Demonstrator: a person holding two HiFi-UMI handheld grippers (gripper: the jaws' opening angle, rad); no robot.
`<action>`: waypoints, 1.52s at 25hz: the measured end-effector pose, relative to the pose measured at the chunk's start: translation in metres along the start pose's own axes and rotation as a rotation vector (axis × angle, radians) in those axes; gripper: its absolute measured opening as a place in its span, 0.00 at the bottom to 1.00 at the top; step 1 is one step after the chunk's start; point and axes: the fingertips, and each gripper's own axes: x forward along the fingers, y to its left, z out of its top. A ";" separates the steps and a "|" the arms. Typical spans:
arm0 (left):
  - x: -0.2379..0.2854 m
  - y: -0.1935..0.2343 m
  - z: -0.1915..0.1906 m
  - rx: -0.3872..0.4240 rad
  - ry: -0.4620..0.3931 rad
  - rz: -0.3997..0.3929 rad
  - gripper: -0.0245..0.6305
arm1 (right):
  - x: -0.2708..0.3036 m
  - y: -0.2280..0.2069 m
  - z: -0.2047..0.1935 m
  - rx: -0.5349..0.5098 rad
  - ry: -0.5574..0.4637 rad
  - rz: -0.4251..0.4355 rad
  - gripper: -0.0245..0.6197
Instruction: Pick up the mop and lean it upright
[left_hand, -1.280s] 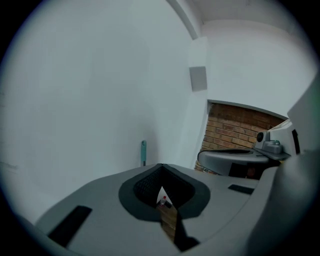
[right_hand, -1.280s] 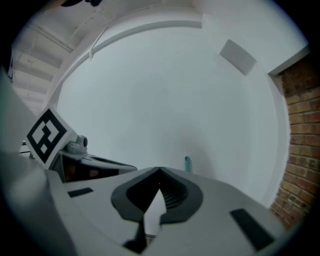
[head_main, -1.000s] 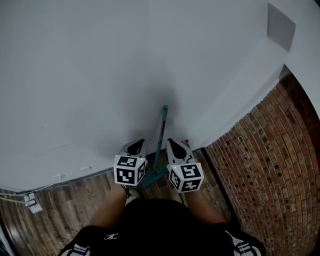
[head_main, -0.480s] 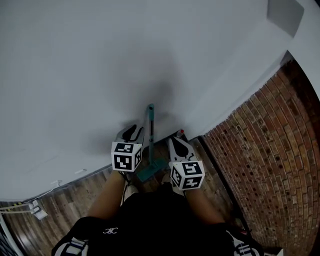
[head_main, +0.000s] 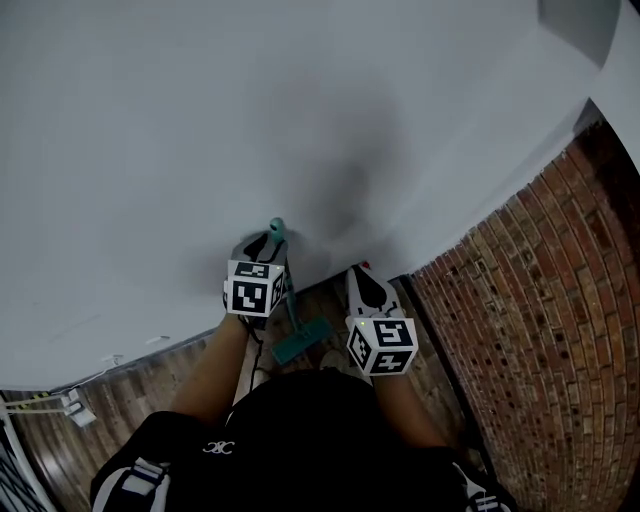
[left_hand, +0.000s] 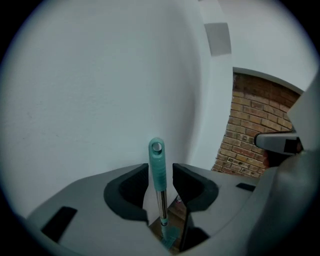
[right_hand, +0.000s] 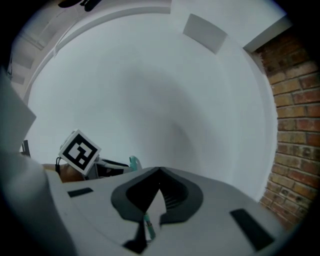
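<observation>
The mop stands upright with its teal handle top against the white wall and its teal head on the wooden floor. My left gripper is at the handle's upper end. In the left gripper view the teal grip stands between the jaws of this gripper, which are opening, with a gap showing on the right side. My right gripper is to the right of the shaft, apart from it. Its jaws are shut with nothing held; a bit of the shaft shows behind them.
A red brick wall meets the white wall at a corner on the right. Wooden floor runs along the wall's base, with cables and a small white box at the lower left. A grey panel is on the wall, upper right.
The mop handle has swung left and come up against the wall. The left gripper went with it to the handle's top. The right gripper has drawn away to the right.
</observation>
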 end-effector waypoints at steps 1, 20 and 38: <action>0.005 -0.001 -0.002 -0.004 0.014 0.016 0.25 | 0.000 -0.003 -0.001 -0.003 0.002 0.004 0.06; 0.006 -0.015 -0.017 -0.071 0.024 0.026 0.19 | 0.004 -0.010 -0.012 0.004 0.030 0.045 0.06; -0.042 -0.103 -0.040 0.106 0.006 -0.217 0.19 | -0.007 0.002 -0.025 0.023 0.036 0.013 0.06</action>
